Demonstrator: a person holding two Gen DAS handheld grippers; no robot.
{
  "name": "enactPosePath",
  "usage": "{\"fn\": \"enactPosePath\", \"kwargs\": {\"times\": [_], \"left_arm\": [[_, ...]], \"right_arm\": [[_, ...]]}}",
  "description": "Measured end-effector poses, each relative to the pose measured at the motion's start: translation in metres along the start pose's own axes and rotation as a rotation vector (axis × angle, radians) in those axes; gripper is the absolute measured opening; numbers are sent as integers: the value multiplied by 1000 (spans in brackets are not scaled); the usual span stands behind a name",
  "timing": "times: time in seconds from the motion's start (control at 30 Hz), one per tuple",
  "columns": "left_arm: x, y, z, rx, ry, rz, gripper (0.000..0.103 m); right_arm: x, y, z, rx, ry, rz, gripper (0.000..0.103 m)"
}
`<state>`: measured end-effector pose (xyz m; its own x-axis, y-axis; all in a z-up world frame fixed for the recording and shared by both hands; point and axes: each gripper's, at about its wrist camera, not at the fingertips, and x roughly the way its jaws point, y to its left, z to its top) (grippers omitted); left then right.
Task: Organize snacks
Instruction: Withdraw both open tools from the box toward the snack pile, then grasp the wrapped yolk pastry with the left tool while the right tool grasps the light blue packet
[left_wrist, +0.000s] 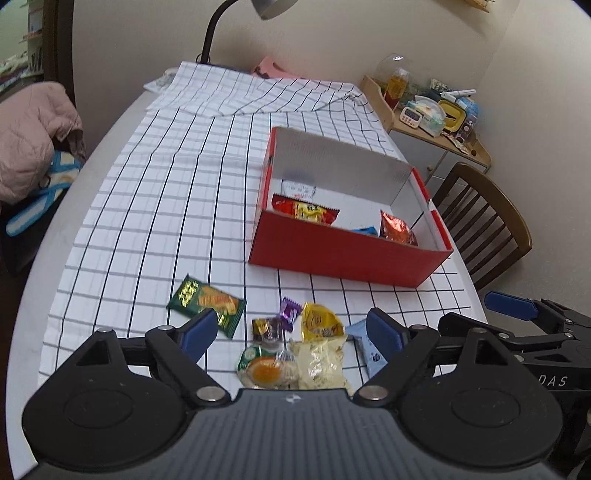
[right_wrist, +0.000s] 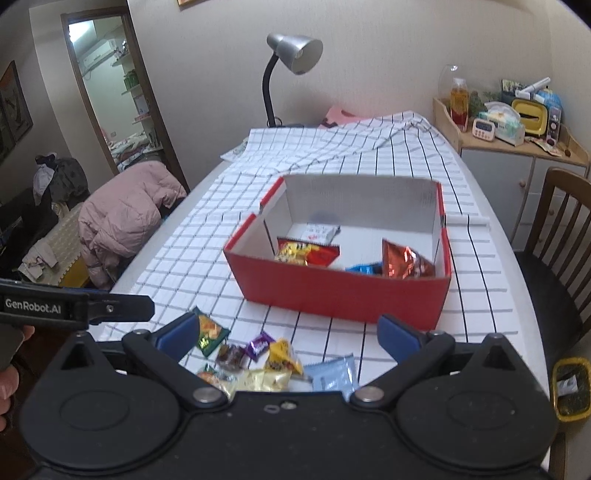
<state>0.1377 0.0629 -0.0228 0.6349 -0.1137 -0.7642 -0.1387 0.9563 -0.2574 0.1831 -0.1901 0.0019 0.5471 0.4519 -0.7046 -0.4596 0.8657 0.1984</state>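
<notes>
since both tools gape wide and empty, i'd drop my left tool (left_wrist: 291, 332) squarely over the yellow packet (left_wrist: 320, 320), then carry it into the red box (left_wrist: 347, 258).

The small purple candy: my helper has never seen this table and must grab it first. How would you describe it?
Find the red box on the checked tablecloth; a cluster of loose snacks lies on the cloth in front of it. The small purple candy lies at the cluster's box-side edge, between a dark brown candy and a yellow packet, the only purple wrapper there.
</notes>
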Motion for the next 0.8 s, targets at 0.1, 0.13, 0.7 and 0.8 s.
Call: {"fn": "enactPosePath", "kwargs": {"times": [0.1, 0.13, 0.7, 0.8], "left_arm": [[11, 8, -13, -26, 32, 1, 91], [16, 10, -17, -29, 46, 2, 95], [91, 23, -61, 15, 181, 138, 96], [100, 26, -62, 3, 188, 147, 96]], "right_arm": [[5, -2, -12, 1, 18, -15, 103], [7, -4, -17, 2, 25, -18, 103], [76, -27, -74, -49, 193, -61, 98], [88, -31, -75, -66, 217, -66, 96]]}}
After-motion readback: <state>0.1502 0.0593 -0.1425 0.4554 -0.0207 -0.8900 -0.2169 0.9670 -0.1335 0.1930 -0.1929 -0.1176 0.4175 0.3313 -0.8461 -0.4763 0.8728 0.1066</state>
